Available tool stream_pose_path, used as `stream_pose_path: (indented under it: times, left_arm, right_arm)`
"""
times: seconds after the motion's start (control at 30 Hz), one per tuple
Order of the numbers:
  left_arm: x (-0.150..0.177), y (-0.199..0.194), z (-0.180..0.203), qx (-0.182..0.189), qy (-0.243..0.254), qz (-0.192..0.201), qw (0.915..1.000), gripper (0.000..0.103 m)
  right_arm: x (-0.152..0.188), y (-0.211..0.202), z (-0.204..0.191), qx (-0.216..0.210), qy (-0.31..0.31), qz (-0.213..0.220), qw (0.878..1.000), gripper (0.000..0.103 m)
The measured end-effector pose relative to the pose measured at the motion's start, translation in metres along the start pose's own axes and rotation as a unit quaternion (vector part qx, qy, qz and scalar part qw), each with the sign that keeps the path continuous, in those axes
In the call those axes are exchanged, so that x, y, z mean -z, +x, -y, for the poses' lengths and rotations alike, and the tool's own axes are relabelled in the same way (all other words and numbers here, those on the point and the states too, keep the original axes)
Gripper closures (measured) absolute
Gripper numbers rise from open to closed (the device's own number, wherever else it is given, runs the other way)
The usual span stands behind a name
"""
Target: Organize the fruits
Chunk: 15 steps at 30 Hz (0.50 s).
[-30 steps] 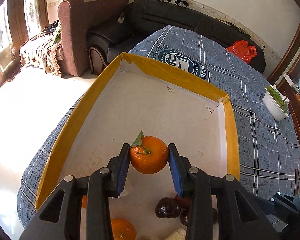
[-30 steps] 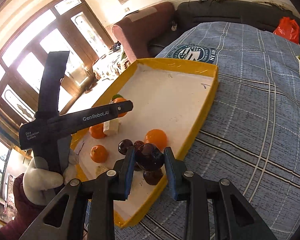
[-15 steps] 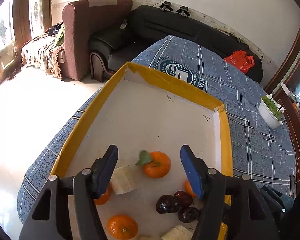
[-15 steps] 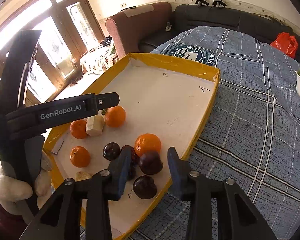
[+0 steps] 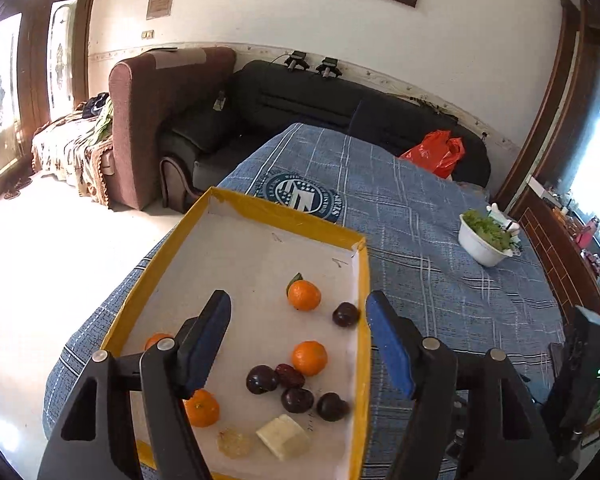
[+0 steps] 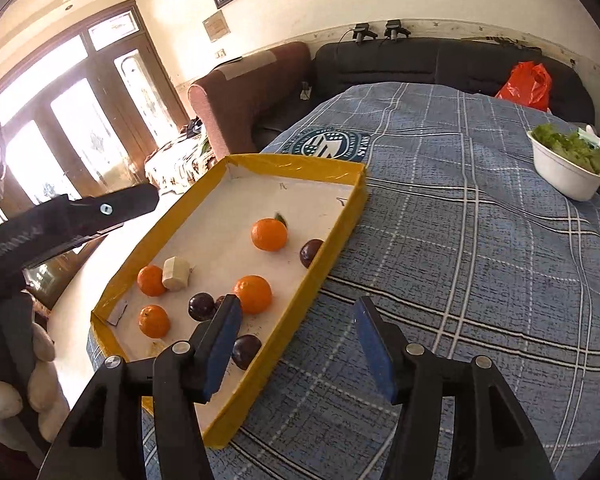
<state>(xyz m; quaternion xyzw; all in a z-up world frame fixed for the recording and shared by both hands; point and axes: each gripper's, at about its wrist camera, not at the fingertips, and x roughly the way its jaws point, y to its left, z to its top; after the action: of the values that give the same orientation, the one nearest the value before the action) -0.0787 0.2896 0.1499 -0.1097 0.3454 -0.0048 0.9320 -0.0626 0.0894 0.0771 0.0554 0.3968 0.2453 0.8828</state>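
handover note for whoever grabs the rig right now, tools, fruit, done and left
Left tool: open, nothing between the jaws, which have just been opening, above the tray.
Right tool: open and empty, jaws just opening, over the tray's near right edge.
All fruit lies in the yellow-rimmed tray: leafed orange and one dark plum apart toward the far right; three more oranges, four dark fruits and pale chunks at the near end.
Done: both just released their fruit.
Left: probably group the near-end pile by kind.
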Motion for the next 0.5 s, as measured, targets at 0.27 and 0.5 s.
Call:
stream_pose_path:
  times: [0.27, 0.5]
  left_arm:
    - [0.010, -0.073, 0.045, -0.040, 0.027, 0.114, 0.9923, 0.011]
    - [0.044, -0.109, 0.084, -0.159, 0.047, 0.234, 0.9579, 0.000]
  right_arm:
    - [0.025, -0.034, 0.044, 0.033, 0.061, 0.038, 0.997, 0.034]
    - [0.045, -0.067, 0.064, 0.068, 0.087, 0.077, 0.991, 0.027]
